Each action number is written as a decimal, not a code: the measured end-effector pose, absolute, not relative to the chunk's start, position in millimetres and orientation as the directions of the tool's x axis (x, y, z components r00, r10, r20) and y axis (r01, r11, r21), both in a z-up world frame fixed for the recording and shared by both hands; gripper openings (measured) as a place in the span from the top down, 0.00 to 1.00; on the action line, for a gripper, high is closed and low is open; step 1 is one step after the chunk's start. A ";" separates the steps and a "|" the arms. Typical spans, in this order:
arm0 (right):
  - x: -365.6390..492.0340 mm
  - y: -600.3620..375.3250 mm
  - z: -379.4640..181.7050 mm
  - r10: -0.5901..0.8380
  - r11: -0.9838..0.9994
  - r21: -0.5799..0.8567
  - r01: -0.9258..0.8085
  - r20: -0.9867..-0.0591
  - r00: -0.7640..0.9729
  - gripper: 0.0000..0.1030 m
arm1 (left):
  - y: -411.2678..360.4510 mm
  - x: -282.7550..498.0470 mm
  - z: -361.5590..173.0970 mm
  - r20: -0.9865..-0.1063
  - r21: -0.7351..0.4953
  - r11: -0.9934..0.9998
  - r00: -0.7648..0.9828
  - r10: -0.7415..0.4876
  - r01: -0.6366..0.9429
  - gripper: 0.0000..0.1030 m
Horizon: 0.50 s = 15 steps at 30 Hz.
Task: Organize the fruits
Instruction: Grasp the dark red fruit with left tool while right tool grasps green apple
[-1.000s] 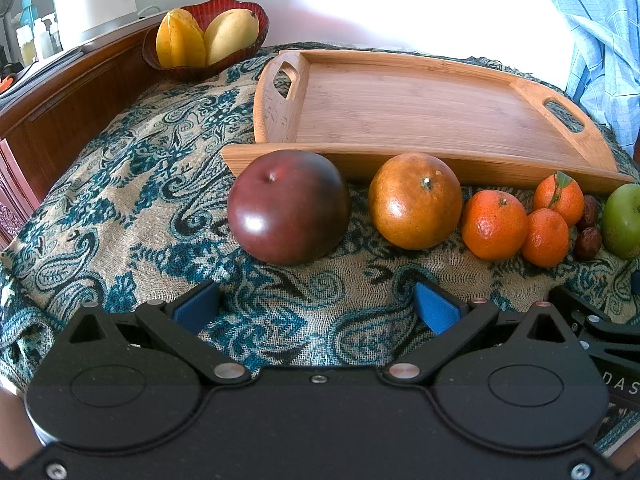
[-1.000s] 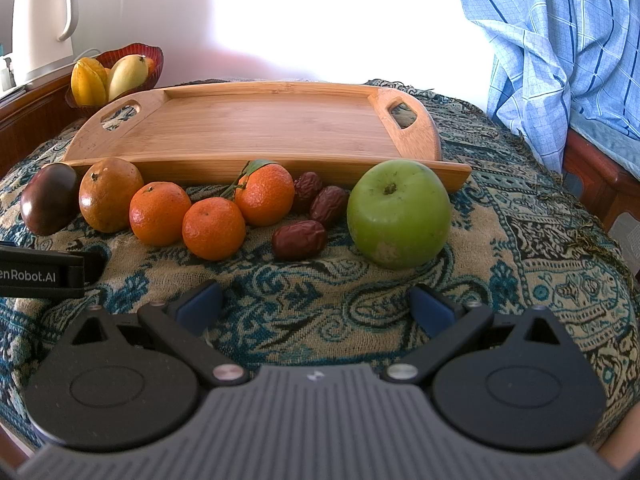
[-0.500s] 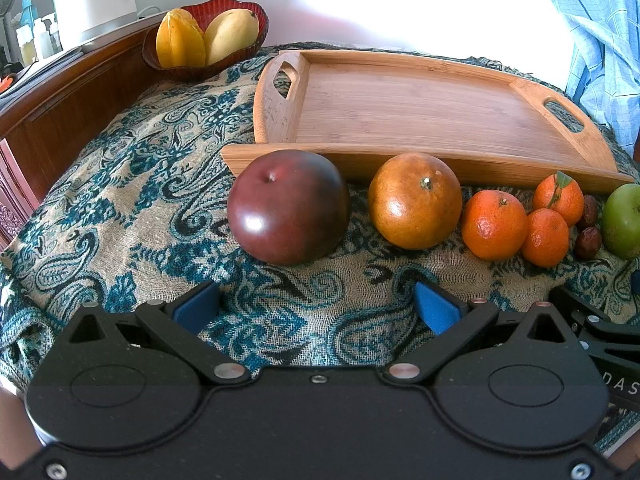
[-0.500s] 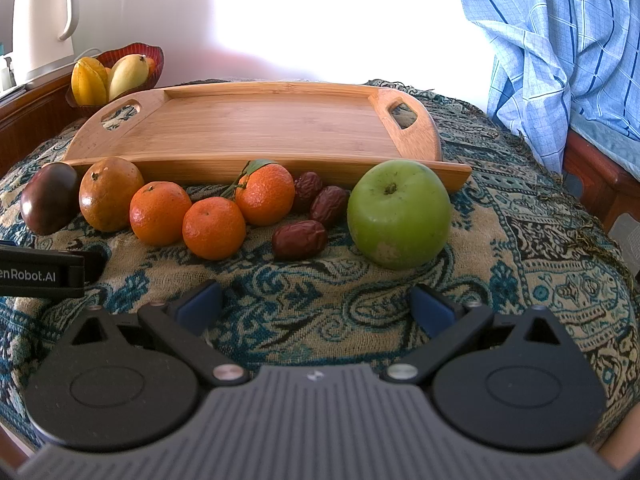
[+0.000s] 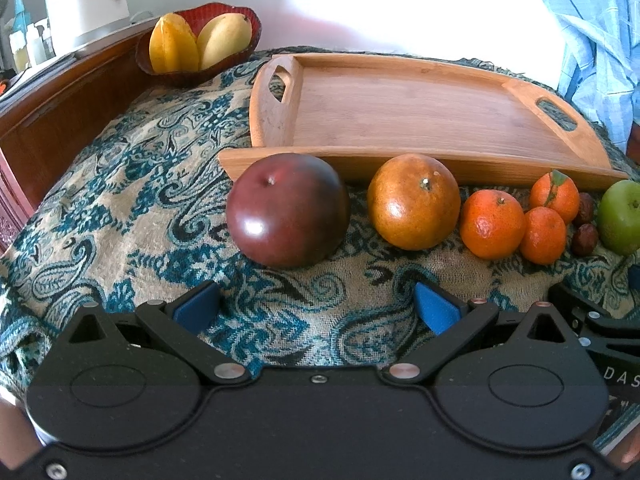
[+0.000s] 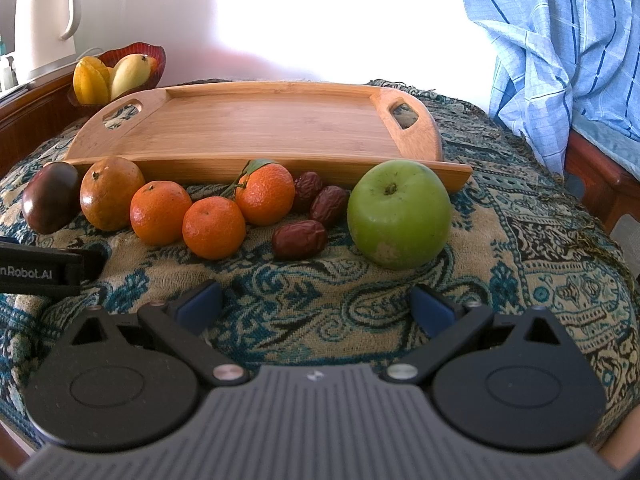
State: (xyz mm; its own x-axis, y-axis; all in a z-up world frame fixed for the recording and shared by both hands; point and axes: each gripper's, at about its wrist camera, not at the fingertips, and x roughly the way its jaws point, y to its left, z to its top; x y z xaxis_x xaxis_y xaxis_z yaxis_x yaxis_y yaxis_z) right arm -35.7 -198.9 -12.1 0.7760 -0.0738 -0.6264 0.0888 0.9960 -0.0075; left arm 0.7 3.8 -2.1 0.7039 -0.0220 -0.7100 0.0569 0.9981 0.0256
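Left hand-held gripper (image 5: 316, 304): fingers spread wide, nothing held, low over the cloth-covered surface (image 5: 120, 208). Right hand-held gripper (image 6: 316, 304): likewise spread and empty. Wooden tray (image 6: 264, 120) is bare; the fruit lies in a row along its near rim, evidently staged for loading. Dark red fruit (image 5: 288, 210) sits against the tray's near-left corner, directly ahead of the left gripper and closest to it. Green apple (image 6: 400, 214) sits by the tray's near-right corner, ahead of the right gripper. Between them, along the rim: brownish orange (image 5: 414, 202), three mandarins (image 6: 214, 227), probably three dates (image 6: 300, 239). No fruit moved yet.
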 end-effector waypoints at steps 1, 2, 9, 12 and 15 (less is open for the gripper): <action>-37.2 -197.1 -11.5 -0.076 0.996 -0.010 0.089 -0.623 0.779 0.00 | 2.7 -0.5 -2.4 -0.703 0.029 0.998 0.710 -0.019 0.056 0.00; -39.0 -196.9 -12.3 -0.079 0.996 -0.013 0.090 -0.617 0.783 0.00 | 2.4 -1.4 -2.8 -0.698 0.030 0.998 0.715 -0.019 0.055 0.00; -37.3 -201.4 -5.3 -0.040 0.998 0.005 0.057 -0.646 0.762 0.00 | 9.7 -8.9 7.6 -0.674 0.021 1.000 0.739 0.003 0.015 0.00; -40.1 -207.3 0.7 -0.027 0.998 0.023 0.054 -0.634 0.773 0.00 | 15.3 -13.6 16.6 -0.628 0.043 0.999 0.778 0.033 -0.008 0.00; -40.8 -211.9 9.1 -0.048 0.997 0.016 0.074 -0.615 0.787 0.00 | 22.7 -13.6 24.1 -0.591 0.026 0.999 0.806 0.035 -0.025 0.00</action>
State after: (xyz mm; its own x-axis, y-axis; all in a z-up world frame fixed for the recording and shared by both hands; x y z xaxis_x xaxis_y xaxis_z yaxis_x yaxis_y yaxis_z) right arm -40.8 -211.9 9.1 0.7869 -0.0484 -0.6152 0.0739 0.9971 0.0161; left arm -13.6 22.7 24.1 0.8061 0.0353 -0.5907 -0.0248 0.9994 0.0259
